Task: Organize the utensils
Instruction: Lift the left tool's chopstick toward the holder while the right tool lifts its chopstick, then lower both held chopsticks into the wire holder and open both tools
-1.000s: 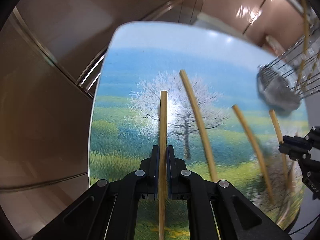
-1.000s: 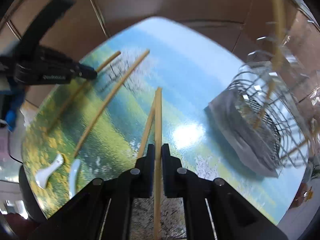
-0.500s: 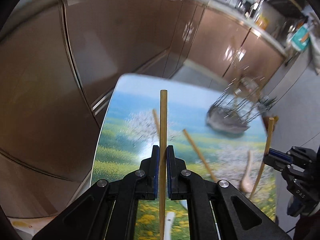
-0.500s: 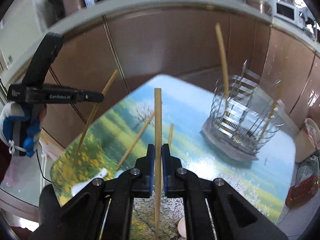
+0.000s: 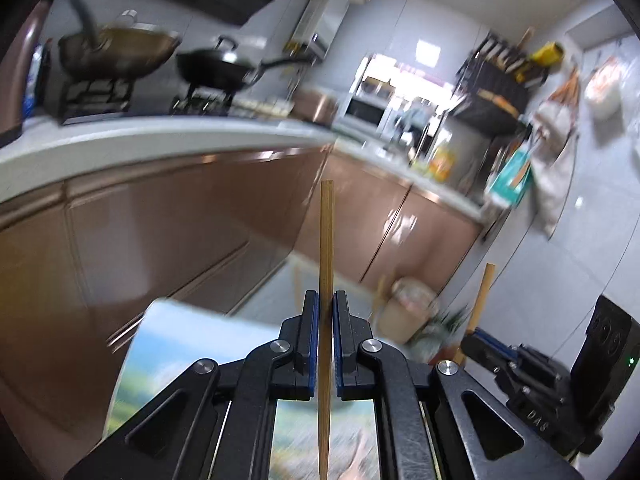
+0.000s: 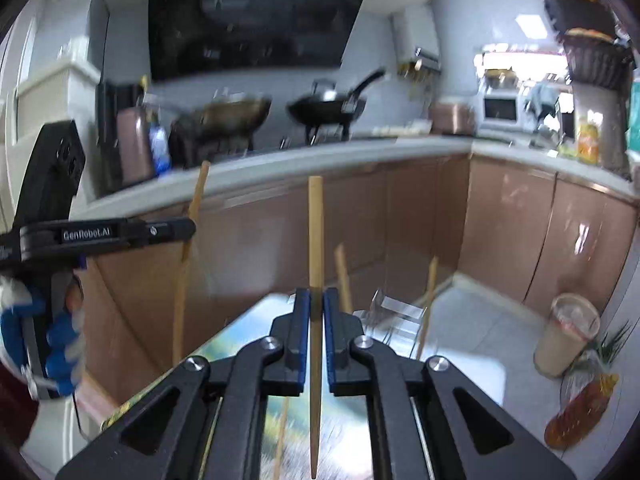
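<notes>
My left gripper [image 5: 327,304] is shut on a bamboo chopstick [image 5: 326,240] that stands out past the fingertips, well above the landscape-print table [image 5: 180,344]. In the right wrist view the left gripper [image 6: 188,228] shows at the left edge, held by a gloved hand [image 6: 60,344], with its chopstick [image 6: 192,208]. My right gripper [image 6: 316,304] is shut on a second chopstick [image 6: 316,232]. It also appears at the lower right of the left wrist view, the right gripper [image 5: 476,340] with its stick [image 5: 484,292]. A wire basket [image 6: 396,316] on the table holds upright chopsticks [image 6: 342,276].
Brown cabinets [image 6: 500,220] run under a white counter [image 5: 120,144] with two woks [image 6: 320,108] on a stove. A plastic cup [image 6: 568,332] and a bag [image 6: 580,412] lie on the floor to the right. Another chopstick [image 6: 280,436] lies on the table below.
Both grippers have risen from the table and tilted upward, each keeping its chopstick. The views now show the counter and stove instead of the tabletop.
</notes>
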Demonstrator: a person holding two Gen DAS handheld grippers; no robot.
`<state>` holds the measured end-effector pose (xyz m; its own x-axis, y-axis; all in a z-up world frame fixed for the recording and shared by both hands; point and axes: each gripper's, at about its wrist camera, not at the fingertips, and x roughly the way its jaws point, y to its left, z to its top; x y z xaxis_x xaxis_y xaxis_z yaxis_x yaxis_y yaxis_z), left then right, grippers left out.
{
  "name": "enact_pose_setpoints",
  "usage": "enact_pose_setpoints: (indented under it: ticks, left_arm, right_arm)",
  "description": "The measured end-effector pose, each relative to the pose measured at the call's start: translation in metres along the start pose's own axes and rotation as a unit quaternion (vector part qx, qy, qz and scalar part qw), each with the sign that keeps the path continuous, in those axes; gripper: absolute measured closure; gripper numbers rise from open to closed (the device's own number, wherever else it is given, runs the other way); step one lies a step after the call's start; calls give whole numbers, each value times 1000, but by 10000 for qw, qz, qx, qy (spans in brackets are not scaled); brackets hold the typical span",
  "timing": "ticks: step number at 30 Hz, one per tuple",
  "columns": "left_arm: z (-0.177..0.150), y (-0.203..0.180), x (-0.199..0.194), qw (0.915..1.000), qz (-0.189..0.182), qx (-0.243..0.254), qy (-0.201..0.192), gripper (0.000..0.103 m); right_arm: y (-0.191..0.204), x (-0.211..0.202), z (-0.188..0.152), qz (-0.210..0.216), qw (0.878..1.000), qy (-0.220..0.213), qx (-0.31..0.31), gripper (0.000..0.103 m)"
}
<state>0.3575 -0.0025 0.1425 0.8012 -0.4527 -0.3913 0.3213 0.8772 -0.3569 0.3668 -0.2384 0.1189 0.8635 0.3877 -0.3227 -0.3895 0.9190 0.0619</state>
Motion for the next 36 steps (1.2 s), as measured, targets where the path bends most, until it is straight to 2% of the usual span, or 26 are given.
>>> enact_pose_setpoints:
  ticks: [3,6,9,12,14,16,21,25,36]
  left_arm:
    - [13,-14,19,9990,-81,-30,-443,97]
    - [22,-23,44,9960,25,-19,-898,97]
    - [22,-22,66,9911,25,-155,-1322,97]
    - [10,-21,88,9859,223,-191,-1648,97]
    - [0,-19,112,9850,250,-258,-1690,97]
    - [-13,-18,132,9826,427,-182,-1801,97]
    - [-42,-17,162,9795,583,-82,-1927,97]
    - [-63,-22,179,9762,818,171,-2001,97]
    - [-100,-20,205,9778,1225,462,-1637,96]
  right_arm:
    - [-13,1,19,-125,9988,-471,-20,97]
    - [-25,12,29,-184,9960,-872,-37,97]
    - [-38,28,28,-322,9929,-1141,-50,97]
    - [-53,48,15,-384,9912,-1268,-22,97]
    - [-62,60,3,-457,9904,-1301,6,97]
    - [-71,74,-11,-578,9895,-1327,12,97]
    - [-84,96,-40,-628,9892,-1319,114,97]
    - [-89,111,-60,-653,9914,-1126,118,97]
    - [-92,123,-92,-702,9954,-649,42,96]
